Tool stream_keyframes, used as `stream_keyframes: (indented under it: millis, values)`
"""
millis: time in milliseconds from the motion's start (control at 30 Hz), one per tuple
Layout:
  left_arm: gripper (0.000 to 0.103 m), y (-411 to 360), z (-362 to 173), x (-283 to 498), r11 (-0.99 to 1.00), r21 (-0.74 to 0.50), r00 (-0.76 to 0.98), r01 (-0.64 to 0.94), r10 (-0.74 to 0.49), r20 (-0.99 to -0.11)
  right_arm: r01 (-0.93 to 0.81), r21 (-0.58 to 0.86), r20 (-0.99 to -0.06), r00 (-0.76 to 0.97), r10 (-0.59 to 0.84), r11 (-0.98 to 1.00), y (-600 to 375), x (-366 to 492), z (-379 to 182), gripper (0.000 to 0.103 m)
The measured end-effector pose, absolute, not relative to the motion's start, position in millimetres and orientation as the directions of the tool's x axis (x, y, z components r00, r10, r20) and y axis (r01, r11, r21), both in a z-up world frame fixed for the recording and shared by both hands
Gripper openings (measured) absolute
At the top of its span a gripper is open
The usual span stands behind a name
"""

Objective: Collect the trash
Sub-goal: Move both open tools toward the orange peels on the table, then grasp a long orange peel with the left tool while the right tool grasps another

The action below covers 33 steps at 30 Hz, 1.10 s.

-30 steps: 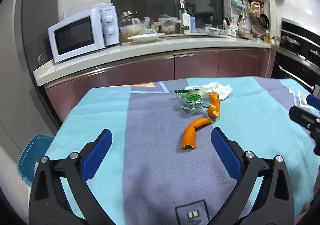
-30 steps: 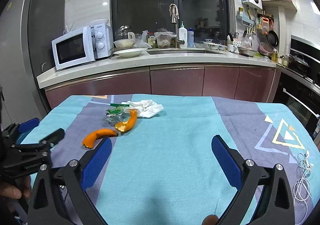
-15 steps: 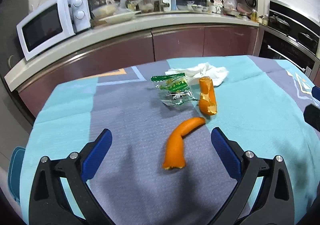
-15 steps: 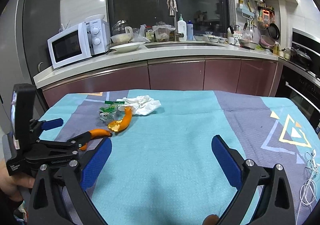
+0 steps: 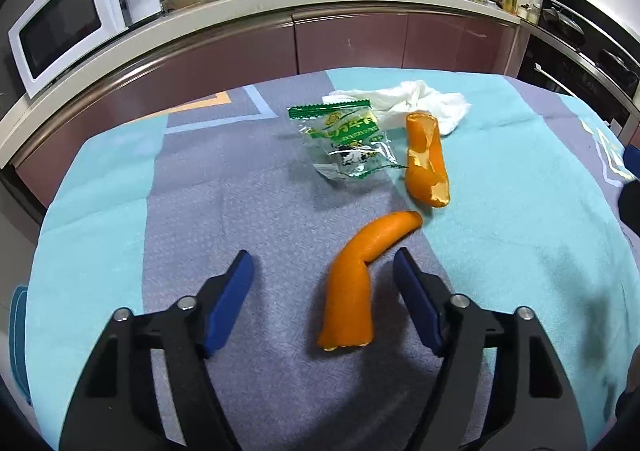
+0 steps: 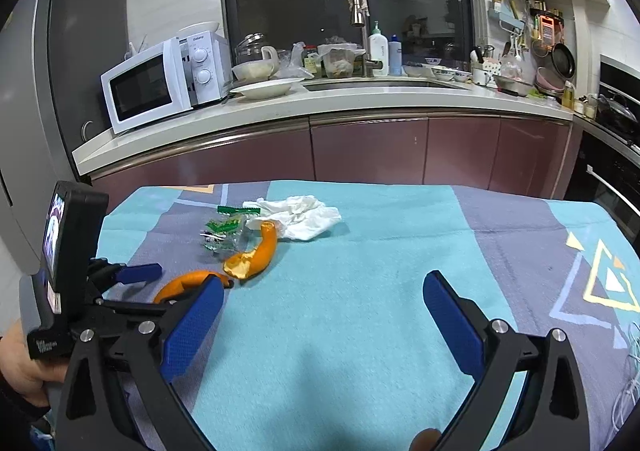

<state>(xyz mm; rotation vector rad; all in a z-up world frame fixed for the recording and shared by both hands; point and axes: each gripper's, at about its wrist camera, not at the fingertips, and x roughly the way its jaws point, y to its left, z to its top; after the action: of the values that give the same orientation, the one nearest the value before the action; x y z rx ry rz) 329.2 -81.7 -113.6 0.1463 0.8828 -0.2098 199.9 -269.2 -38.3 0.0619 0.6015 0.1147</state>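
Left gripper (image 5: 323, 271): your jaws have just been closing and now stand at a middling gap, pads not yet on anything. Between them lies the near peel (image 5: 360, 275), a bent orange strip flat on the cloth (image 5: 120, 211), closer to your right pad than to your left, apart from both. Its cut end points back toward you; its tip reaches out past the pads.

Far peel (image 5: 426, 161): ahead of your left jaws and a little right, just beyond the near peel's tip, not touching it.

Wrapper (image 5: 348, 143): clear with green print, ahead of the jaws, just left of the far peel.

Tissue (image 5: 408, 99): white, crumpled, farthest ahead, behind the wrapper and far peel, touching both.

Right gripper (image 6: 323, 309): your jaws stand wide with nothing between them, only bare cloth. All the trash lies ahead and to their left.

Your left hand (image 6: 24, 367) shows at the right view's left edge, gripping the left tool's handle.
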Motion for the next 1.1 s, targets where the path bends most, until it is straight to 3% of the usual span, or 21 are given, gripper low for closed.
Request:
stream_keyframes:
  millis: [100,267,567,733,1067,1100]
  values:
    - [0.057,-80,-112,327,0.97,0.027,0.617,0.241,-0.132,-0.776,-0.107,0.109,-0.568,0.809,0.15,0.988,-266,213,-39,0.096]
    - [0.021,-74,-109,324,0.973,0.019,0.625,0.231,-0.134,-0.769,-0.142,0.176,-0.608,0.762,0.221,0.974,-257,244,-48,0.096]
    - [0.015,-59,-107,317,0.97,-0.057,0.621,0.236,-0.196,-0.759,-0.174,0.23,-0.663,0.692,0.285,0.958,-240,282,-71,0.081]
    - [0.015,-48,-106,309,0.97,-0.086,0.623,0.225,-0.212,-0.753,-0.185,0.234,-0.706,0.643,0.297,0.955,-237,299,-83,0.058]
    - [0.015,-36,-98,297,0.969,-0.106,0.64,0.224,-0.228,-0.734,-0.195,0.297,-0.722,0.595,0.354,0.935,-236,318,-92,0.035]
    - [0.015,-34,-98,295,0.969,-0.107,0.642,0.223,-0.228,-0.732,-0.204,0.303,-0.721,0.59,0.364,0.931,-234,318,-92,0.026]
